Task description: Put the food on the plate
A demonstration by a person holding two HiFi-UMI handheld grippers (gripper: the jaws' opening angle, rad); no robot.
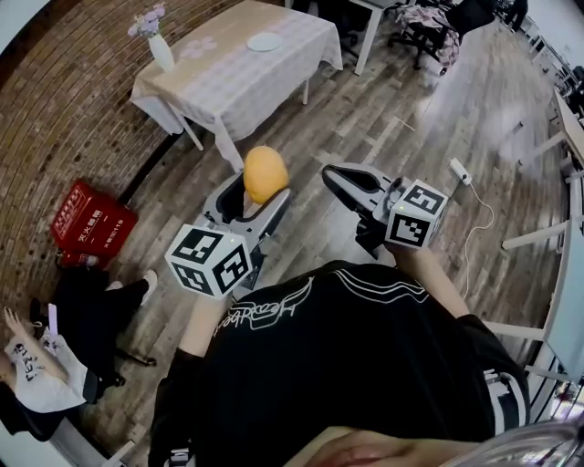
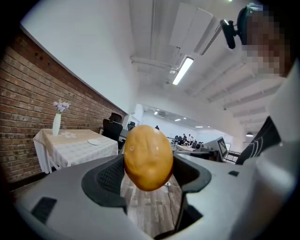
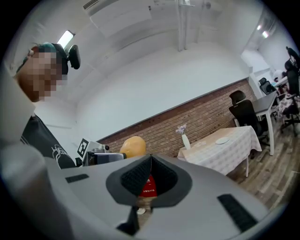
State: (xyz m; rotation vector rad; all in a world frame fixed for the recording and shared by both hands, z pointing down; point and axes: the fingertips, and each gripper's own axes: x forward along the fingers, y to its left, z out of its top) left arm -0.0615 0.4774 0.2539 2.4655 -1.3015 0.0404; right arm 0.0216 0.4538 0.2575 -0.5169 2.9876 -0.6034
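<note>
wood-plank flooring (image 1: 392, 119) runs through a room with a brick wall (image 1: 55, 119) on 1 side. over it, the left gripper (image 1: 257, 199) is clamped on the food (image 2: 148, 157), an orange-yellow, egg-shaped piece. its 2 jaws stand wide, and their ribbed pads press on either side of the food's lower half. the top of the food sticks up above the jaws. the food is held in the air over the floor, well apart from the table. the right gripper (image 3: 150, 164) is beside it, at about the same height. its jaws are together, tips touching, with nothing between them. each gripper carries a marker cube, the left cube (image 1: 210, 260) and the right cube (image 1: 417, 214), close to the person's black shirt (image 1: 356, 365).

farther out, a table (image 1: 274, 77) with a pale checked cloth stands against the brick wall. a white plate (image 1: 265, 41) lies on it, bare, and a white vase (image 1: 161, 50) with pale flowers stands upright at the corner by the wall. a red crate (image 1: 89, 219) sits on the floor near the wall. a white power strip (image 1: 459, 171) with its cord lies on the floor on the right. dark office chairs (image 1: 429, 27) stand beyond the table.
</note>
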